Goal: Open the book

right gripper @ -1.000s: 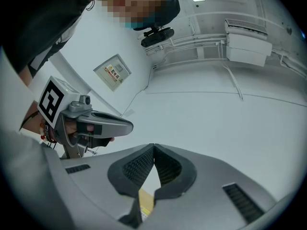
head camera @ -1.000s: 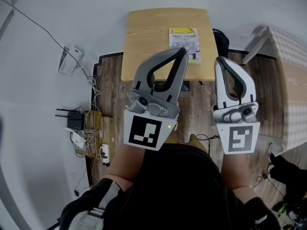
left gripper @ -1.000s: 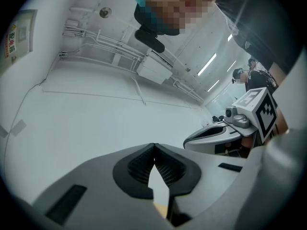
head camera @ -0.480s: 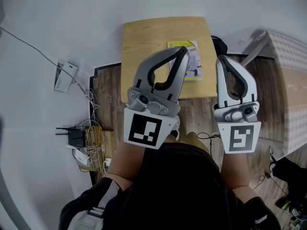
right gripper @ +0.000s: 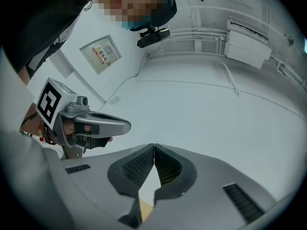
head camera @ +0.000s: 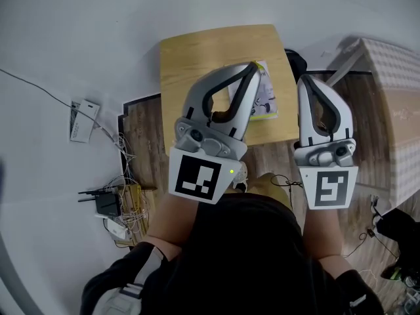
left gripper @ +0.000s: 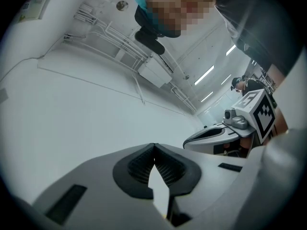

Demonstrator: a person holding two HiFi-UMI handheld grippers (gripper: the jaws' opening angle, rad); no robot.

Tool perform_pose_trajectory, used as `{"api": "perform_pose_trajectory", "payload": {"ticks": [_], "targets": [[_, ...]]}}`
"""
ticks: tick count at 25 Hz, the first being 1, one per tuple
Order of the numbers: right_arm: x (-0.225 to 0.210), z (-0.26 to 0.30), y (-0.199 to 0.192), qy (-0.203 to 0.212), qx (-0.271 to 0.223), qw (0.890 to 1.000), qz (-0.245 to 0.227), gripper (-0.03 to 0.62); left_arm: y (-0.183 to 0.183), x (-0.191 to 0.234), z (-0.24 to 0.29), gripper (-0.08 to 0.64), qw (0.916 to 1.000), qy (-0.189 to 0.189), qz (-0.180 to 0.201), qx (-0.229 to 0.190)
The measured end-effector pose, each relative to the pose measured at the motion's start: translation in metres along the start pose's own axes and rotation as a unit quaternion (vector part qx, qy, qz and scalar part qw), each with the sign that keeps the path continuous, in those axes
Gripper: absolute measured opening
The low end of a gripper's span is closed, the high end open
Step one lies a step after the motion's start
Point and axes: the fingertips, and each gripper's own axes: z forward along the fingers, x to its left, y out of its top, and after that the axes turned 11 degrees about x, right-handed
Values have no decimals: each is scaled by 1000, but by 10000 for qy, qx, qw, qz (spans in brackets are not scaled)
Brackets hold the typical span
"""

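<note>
On the wooden table [head camera: 190,58], the book [head camera: 268,102] lies flat and closed, cover up, near the right edge and toward the near right corner. From the head view, the left gripper [head camera: 250,68] covers the book's left part. Its jaws are pressed together with nothing between them. The right gripper [head camera: 306,81] is likewise clenched and empty, its tip just off the table's right edge.
</note>
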Motion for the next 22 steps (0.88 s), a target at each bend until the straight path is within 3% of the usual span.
{"api": "perform_pose_trajectory", "payload": {"ticks": [22], "targets": [[-11,32,-23,-162,256,9995,40,31,-35,15,30,11,9996,-222,-61,177]]}}
